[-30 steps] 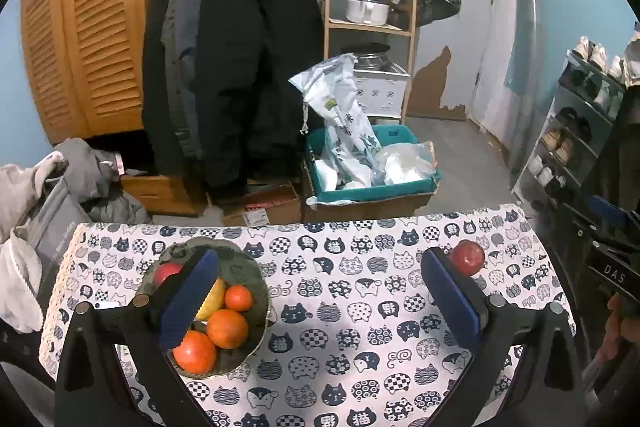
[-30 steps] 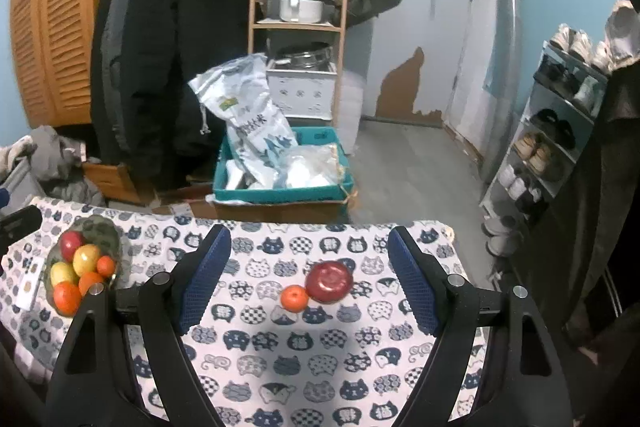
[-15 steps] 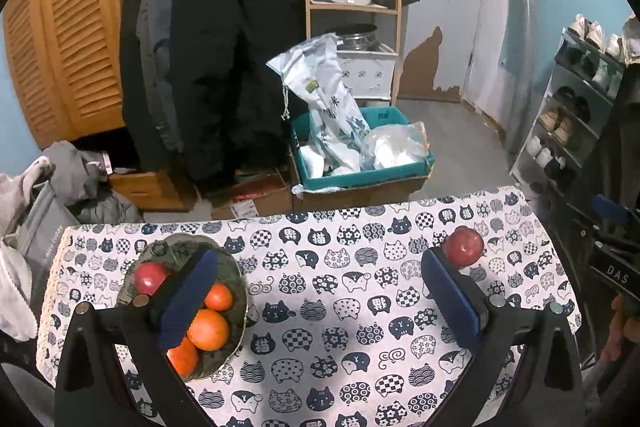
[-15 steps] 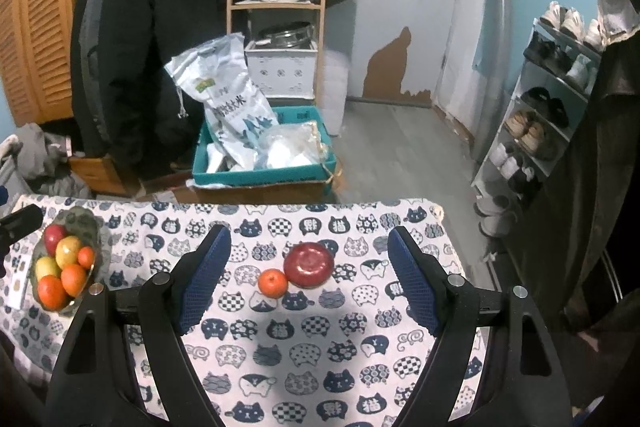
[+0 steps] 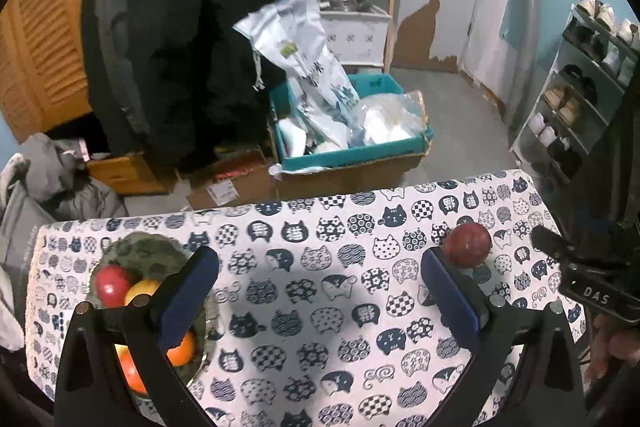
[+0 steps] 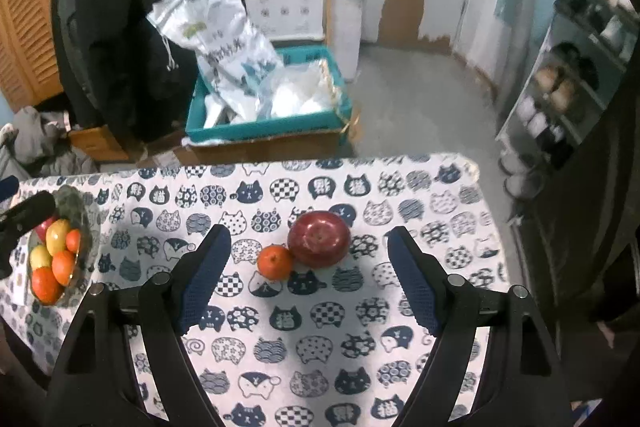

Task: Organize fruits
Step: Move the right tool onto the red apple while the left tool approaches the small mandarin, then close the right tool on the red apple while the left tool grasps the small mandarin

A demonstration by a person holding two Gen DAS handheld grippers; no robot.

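Observation:
A big dark red apple (image 6: pixel 319 243) and a small orange (image 6: pixel 274 262) lie touching on the cat-print tablecloth (image 6: pixel 360 327). My right gripper (image 6: pixel 308 277) is open and empty, just in front of them. A green bowl (image 6: pixel 78 211) at the left holds a red apple, yellow fruit and several oranges. In the left wrist view my left gripper (image 5: pixel 320 293) is open and empty above the cloth; the bowl (image 5: pixel 140 251) sits behind its left finger and the red apple (image 5: pixel 467 246) behind its right finger.
The table's far edge (image 6: pixel 280 161) drops to the floor. Beyond it stands a teal crate (image 6: pixel 268 123) of bags on a cardboard box. The right gripper's body (image 5: pixel 592 279) shows at the right of the left wrist view.
Both grippers have moved forward and lower toward the table. The red apple and small orange loom larger between the right fingers. The bowl has slid further behind the left finger.

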